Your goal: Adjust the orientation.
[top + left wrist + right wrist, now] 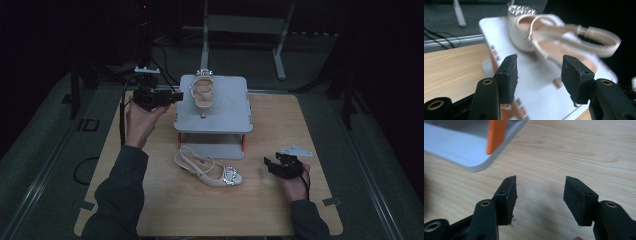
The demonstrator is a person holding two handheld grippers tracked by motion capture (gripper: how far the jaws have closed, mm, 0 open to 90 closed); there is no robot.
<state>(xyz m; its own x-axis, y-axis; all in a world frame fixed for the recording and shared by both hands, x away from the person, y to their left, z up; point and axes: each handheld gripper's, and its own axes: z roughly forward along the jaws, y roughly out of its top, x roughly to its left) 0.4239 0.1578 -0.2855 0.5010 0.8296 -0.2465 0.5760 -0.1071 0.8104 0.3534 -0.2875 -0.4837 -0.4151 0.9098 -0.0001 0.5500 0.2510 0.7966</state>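
Nearest, the right hand-held gripper hovers over the worktop, jaws apart and empty, just right of one sandal lying by the grey rack. Farther off, the left hand-held gripper, also released, faces the second sandal on the rack's top. The step looks like reaching for that sandal; next the jaws must straddle its strap or heel and close.

1. Floor mat, left of the wooden table: a dark marking that looks like the letters "ID", faint and not certain.
2. No other text, label, brand, number or sign can be read anywhere around the table.
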